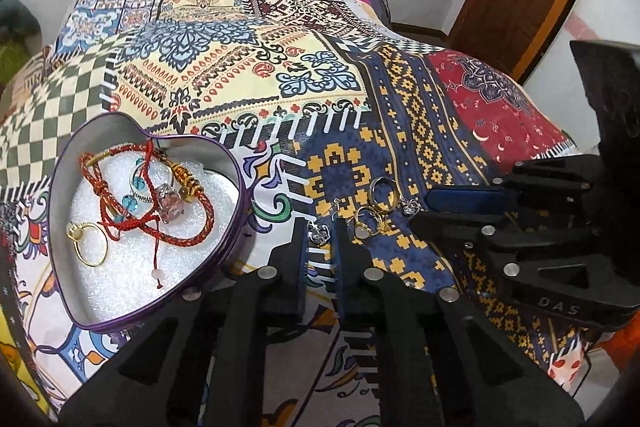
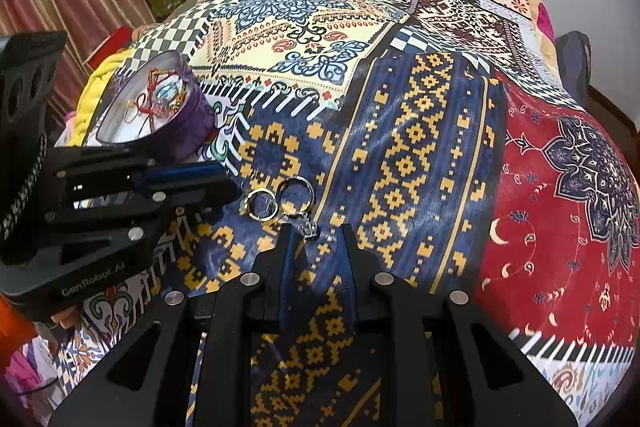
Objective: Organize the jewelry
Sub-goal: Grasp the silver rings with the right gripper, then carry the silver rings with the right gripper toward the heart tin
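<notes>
From the left wrist view, the left gripper (image 1: 319, 229) is hovering with its fingers parted and empty around a small silver charm (image 1: 319, 235) lying on the patterned bedspread (image 1: 248, 67), straight ahead between the tips. The heart-shaped tin (image 1: 60, 227) is sitting just left, holding one gold ring (image 1: 90, 243) and a tangle of bracelets (image 1: 160, 203) too knotted to count. Two rings (image 1: 376, 203) are lying to the right.

From the right wrist view, the right gripper (image 2: 316, 231) is standing released, nothing held, a second charm (image 2: 309, 227) lying by its left fingertip. Two rings (image 2: 280, 201) are lying just beyond, up-left; this hand looks nearer them.
</notes>
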Available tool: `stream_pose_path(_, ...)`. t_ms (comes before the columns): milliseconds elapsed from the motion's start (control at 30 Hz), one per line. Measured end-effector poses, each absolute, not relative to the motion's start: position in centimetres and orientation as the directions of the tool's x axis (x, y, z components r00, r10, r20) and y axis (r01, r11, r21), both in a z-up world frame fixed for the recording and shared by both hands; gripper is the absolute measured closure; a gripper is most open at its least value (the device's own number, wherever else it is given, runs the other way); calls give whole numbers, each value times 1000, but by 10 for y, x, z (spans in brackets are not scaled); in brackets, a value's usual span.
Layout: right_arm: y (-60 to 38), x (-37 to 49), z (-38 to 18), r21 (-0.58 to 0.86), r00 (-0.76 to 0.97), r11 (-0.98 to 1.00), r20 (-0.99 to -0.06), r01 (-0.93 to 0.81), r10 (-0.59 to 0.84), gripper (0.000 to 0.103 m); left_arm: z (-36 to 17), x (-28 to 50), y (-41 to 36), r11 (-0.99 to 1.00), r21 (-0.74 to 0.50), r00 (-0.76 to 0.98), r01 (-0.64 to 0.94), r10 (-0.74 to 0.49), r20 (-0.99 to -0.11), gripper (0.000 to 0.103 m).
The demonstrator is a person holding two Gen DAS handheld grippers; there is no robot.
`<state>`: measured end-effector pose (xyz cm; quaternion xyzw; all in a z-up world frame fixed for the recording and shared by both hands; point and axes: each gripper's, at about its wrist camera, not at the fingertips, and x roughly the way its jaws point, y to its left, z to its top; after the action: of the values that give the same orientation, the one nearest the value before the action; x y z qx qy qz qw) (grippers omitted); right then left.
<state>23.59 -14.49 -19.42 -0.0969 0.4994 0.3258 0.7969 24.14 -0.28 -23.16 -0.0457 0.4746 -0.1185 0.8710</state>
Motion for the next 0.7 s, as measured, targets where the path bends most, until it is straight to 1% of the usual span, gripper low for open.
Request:
stream_pose_path(300, -144, 239, -196, 192, 290, 767, -848, -612, 444, 85, -231, 239, -2, 967, -199, 530, 161, -255, -809, 94)
stream_pose_path(333, -143, 239, -196, 185, 295, 767, -848, -615, 441, 90, -231, 239, -2, 967, -199, 531, 161, -255, -808, 94)
stream_pose_path(367, -142, 238, -197, 175, 298, 766, -850, -618, 435, 93, -231, 239, -2, 967, -199, 531, 161, -255, -808, 94)
stream_pose_path(400, -141, 238, -197, 166, 303, 767, -851, -620, 429, 94, -231, 239, -2, 967, -199, 531, 161, -254, -809, 94)
stream_pose_path(500, -138, 233, -196, 136, 318, 760, -851, -636, 419, 94, -230, 237, -3, 969, -192, 533, 158, -248, -809, 94)
stream_pose_path(700, -143, 230, -187, 135, 343, 765, -835, -629, 430, 94, -224, 232, -2, 973, -179, 546, 144, -229, -806, 94)
